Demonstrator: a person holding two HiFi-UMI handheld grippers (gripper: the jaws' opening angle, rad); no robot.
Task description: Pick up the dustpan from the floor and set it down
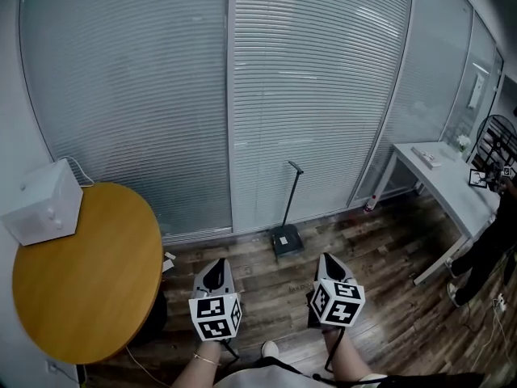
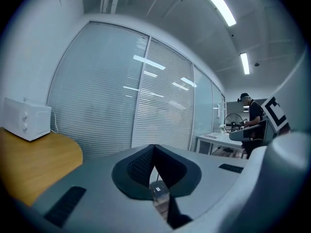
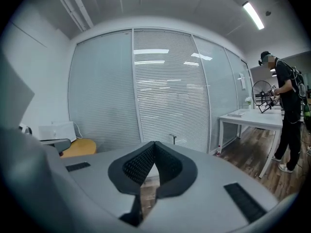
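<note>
Ahead of you runs a glass wall with shut blinds (image 1: 242,95), and below it a dark wood floor (image 1: 380,281). A round wooden table (image 1: 89,273) fills your left side, and a white desk (image 1: 452,188) stands at the far right with a person (image 1: 489,241) beside it. A white box (image 1: 42,200) sits on the table's far edge.

The dustpan (image 1: 286,239) rests on the floor at the foot of the wall, its long handle upright. It is well apart from both tools and seems to lean slightly.

Your left gripper (image 1: 216,265) and right gripper (image 1: 326,259) point towards it. Each has its jaw tips pressed together with nothing between them.
</note>
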